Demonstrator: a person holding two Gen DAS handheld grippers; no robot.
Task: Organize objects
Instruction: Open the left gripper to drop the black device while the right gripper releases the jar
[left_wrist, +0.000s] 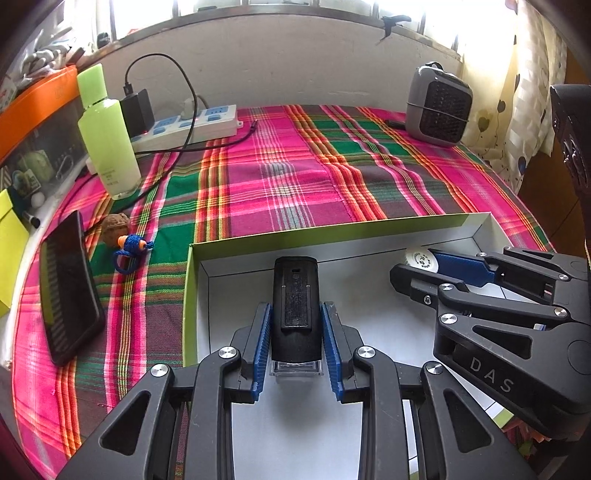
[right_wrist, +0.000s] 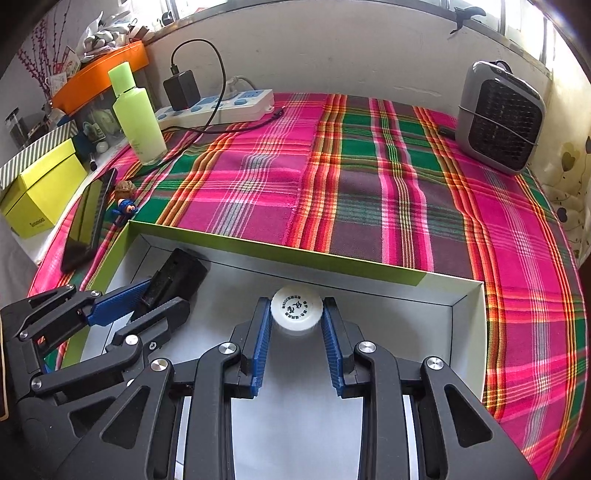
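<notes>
A shallow box (left_wrist: 332, 230) with green outer walls and a white inside lies on the plaid cloth; it also shows in the right wrist view (right_wrist: 280, 251). My left gripper (left_wrist: 295, 314) is shut on a black rectangular device (left_wrist: 294, 295) inside the box, at its left side. The device also shows in the right wrist view (right_wrist: 173, 280). My right gripper (right_wrist: 297, 314) is shut on a white round bottle cap (right_wrist: 296, 309) near the box's far wall. The cap also shows in the left wrist view (left_wrist: 417, 258).
A green bottle (left_wrist: 107, 136), a power strip (left_wrist: 184, 125) with charger and cable, a phone (left_wrist: 70, 288), a walnut (left_wrist: 115, 228) and a blue knitted charm (left_wrist: 133, 251) lie at the left. A grey heater (right_wrist: 498, 118) stands at the back right. A yellow box (right_wrist: 40, 195) sits far left.
</notes>
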